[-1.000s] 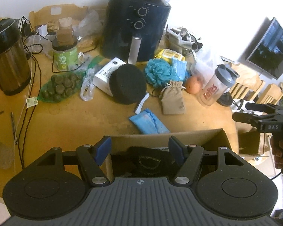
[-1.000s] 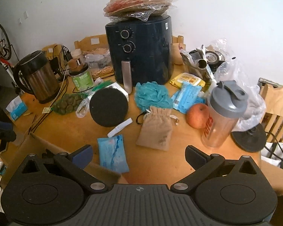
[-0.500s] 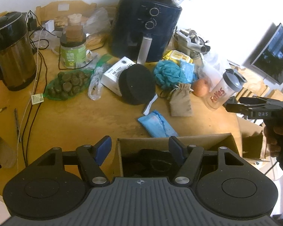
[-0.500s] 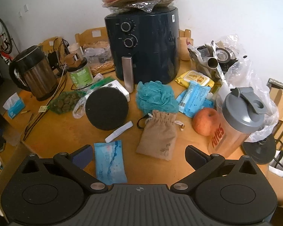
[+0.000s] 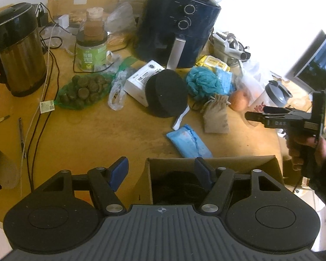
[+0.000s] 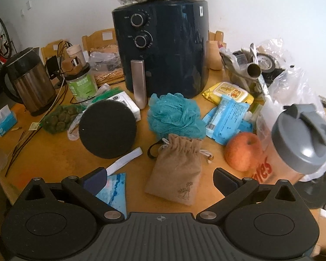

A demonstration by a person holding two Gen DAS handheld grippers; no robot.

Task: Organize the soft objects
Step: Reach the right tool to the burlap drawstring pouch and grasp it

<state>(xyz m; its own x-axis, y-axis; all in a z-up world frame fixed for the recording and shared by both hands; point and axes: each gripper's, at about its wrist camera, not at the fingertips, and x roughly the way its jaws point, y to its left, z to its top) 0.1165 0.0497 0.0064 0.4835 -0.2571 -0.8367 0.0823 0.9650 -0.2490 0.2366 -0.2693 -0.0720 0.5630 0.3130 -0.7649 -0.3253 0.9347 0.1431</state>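
Note:
A tan drawstring pouch (image 6: 176, 171) lies on the wooden table in front of a teal bath pouf (image 6: 173, 115). Left of them a black round foam pad (image 6: 107, 128) leans on a white box. My right gripper (image 6: 160, 180) hovers open just above the pouch's near end, its pads well apart on either side. A blue soft pack (image 6: 115, 191) lies under its left finger. In the left wrist view my left gripper (image 5: 160, 170) stands open over the left corner of a cardboard box (image 5: 213, 161) with dark cloth (image 5: 180, 187) inside. The right gripper (image 5: 256, 115) shows there side-on, beyond the pouch (image 5: 216, 117).
A dark air fryer (image 6: 163, 50) stands at the back. A kettle (image 6: 28, 84) and cables are at the left, a green jar (image 6: 82, 87) beside them. An apple (image 6: 243, 152), a shaker bottle (image 6: 297, 143) and blue wipes packs (image 6: 228, 115) crowd the right. A hand (image 5: 302, 150) holds the right gripper.
My right gripper has come forward and down, so the pouch now lies between its fingers. The left gripper has drifted slightly left over the box, its opening unchanged.

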